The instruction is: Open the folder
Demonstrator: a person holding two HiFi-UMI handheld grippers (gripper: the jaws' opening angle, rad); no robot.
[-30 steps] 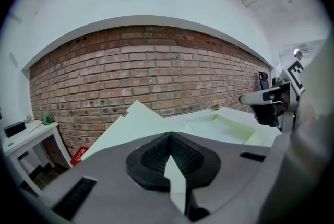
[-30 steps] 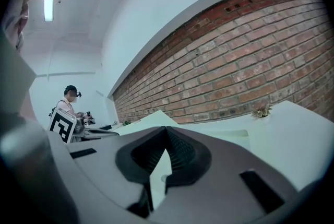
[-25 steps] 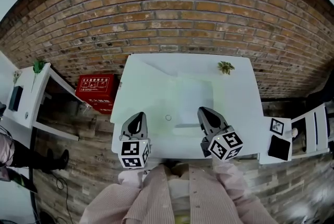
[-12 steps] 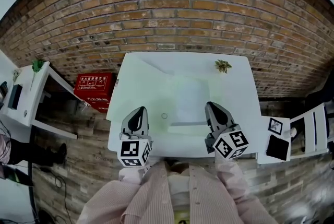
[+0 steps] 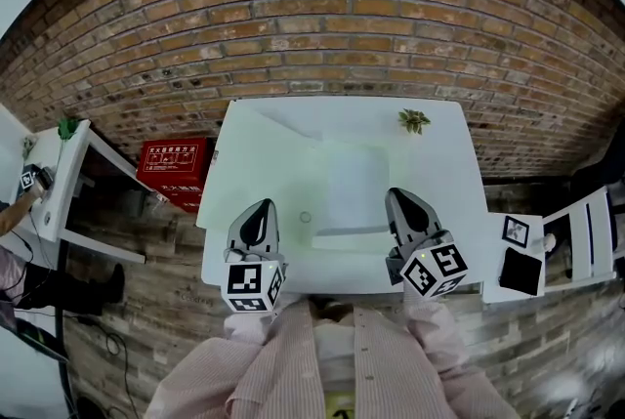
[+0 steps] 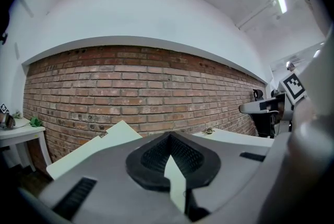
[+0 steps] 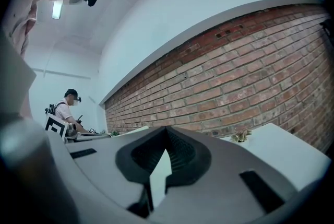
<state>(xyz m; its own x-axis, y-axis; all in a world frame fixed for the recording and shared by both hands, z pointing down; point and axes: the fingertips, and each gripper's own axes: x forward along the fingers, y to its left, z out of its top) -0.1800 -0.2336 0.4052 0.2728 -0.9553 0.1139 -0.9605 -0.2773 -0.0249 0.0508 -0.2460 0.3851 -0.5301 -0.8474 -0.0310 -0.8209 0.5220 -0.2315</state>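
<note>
The folder [image 5: 356, 185] lies flat and closed near the middle of the white table [image 5: 444, 173]. It is a pale, see-through rectangle, nearly the table's own colour, with a thin darker strip along its near edge. The left tool [image 5: 258, 215] is clenched with nothing in it, and hangs over the table's near left part, apart from the folder. The right tool [image 5: 401, 204] is likewise clenched and empty, at the folder's near right corner. A small plant [image 5: 414, 121] sits at the far right.

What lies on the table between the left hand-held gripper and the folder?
Only a small ring-shaped thing on the white table, apart from both the left hand-held gripper and the folder; the head view shows it.
</note>
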